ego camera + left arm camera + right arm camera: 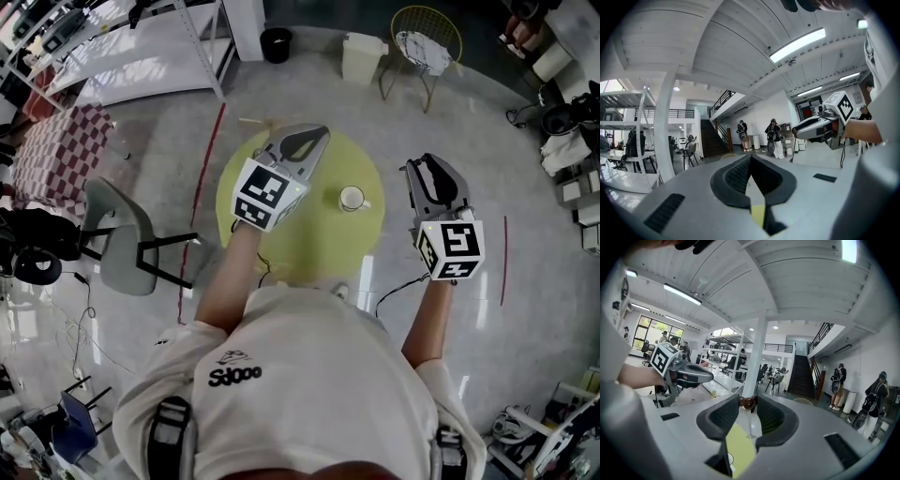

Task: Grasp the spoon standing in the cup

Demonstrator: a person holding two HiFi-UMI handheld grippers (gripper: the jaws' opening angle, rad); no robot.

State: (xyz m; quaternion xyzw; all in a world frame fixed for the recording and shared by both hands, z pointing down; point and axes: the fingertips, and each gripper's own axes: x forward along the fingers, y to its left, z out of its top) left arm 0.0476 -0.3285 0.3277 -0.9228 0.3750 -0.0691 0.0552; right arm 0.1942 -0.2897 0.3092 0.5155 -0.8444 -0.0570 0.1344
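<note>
A white cup [352, 198] stands on the round yellow table [309, 239]; I make out no spoon in it at this size. My left gripper [317, 134] hangs over the table's far left part, left of the cup. In its own view the left gripper [750, 161] is shut, tips together, with nothing between them. My right gripper [419, 166] is level beyond the table's right edge, right of the cup. Its pads [723, 416] stand a little apart and press a small glossy brown piece [746, 402]. A thin pale stem [750, 425] hangs below it. Whether this is the spoon I cannot tell.
A grey chair [117, 239] stands left of the table. At the back are a wire chair [427, 37], a white bin [363, 56] and a black bin [277, 42]. A metal rack [159, 47] fills the back left. Cables [398, 286] trail on the floor.
</note>
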